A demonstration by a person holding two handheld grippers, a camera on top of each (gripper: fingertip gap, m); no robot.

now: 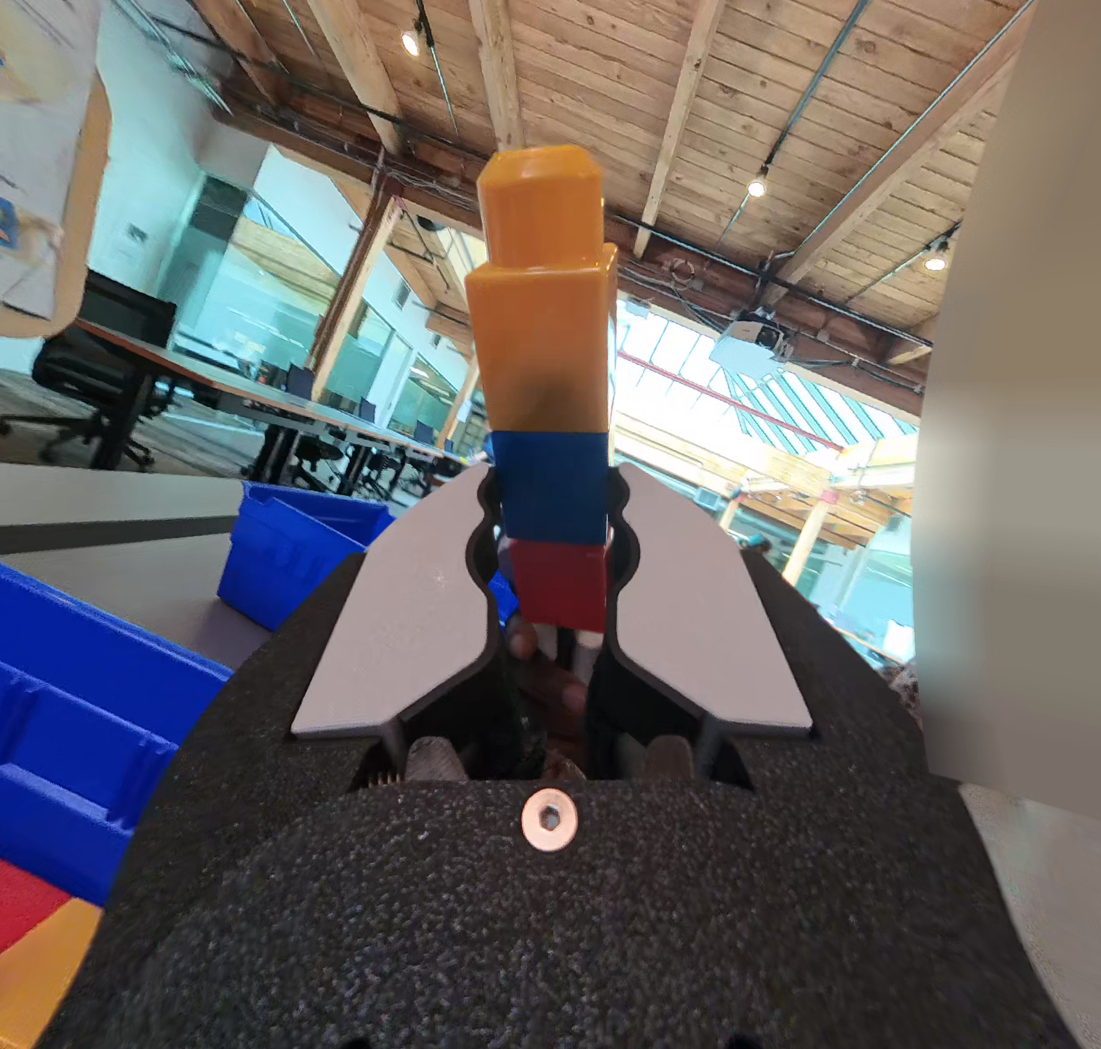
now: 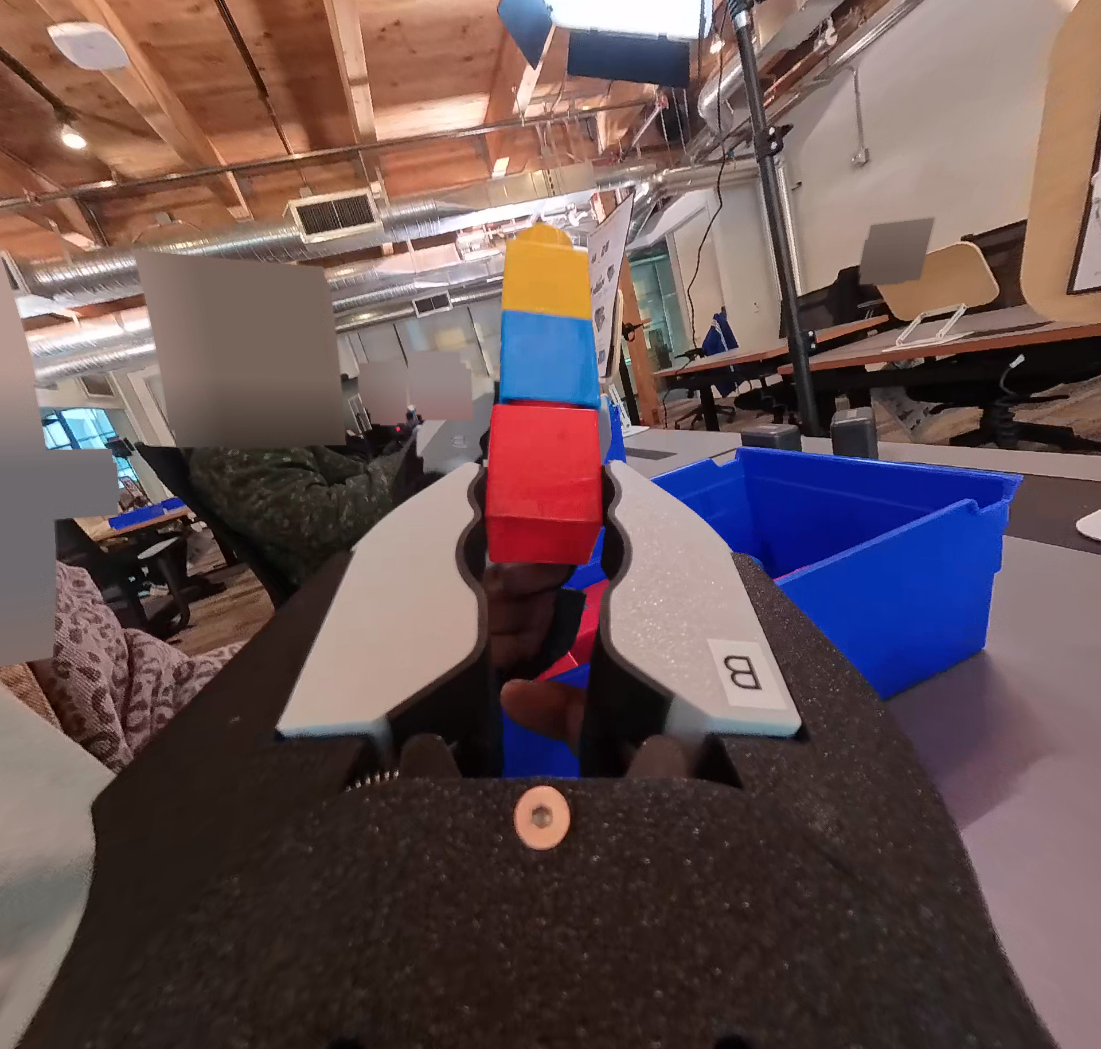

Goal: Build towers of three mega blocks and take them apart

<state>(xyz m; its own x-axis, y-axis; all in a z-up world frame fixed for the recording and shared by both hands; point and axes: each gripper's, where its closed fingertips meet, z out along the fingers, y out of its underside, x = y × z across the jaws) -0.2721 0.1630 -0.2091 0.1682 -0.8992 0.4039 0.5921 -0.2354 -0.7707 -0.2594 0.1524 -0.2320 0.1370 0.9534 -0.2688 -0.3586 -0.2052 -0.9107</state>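
A three-block tower stands upright between the fingers in both views: a yellow block [image 1: 539, 341] on top, a blue block [image 1: 551, 502] in the middle, a red block [image 1: 557, 585] at the bottom. My left gripper [image 1: 551, 472] points upward and is shut on the tower at the blue block. My right gripper [image 2: 542, 472] also points upward and is shut on the red block [image 2: 542, 484], with the blue block [image 2: 548, 359] and yellow block [image 2: 545, 276] above it. A person's fingers show below the red block in both views.
Blue bins [image 1: 286, 550] [image 1: 71, 722] sit on the grey table to the left, with loose red and yellow blocks [image 1: 30, 931] at the bottom left. In the right wrist view a blue bin [image 2: 864, 544] stands on the grey table [image 2: 1013, 693]. A light stand [image 2: 774, 216] rises behind it. Less than 4 cm separates the two grippers' tips.
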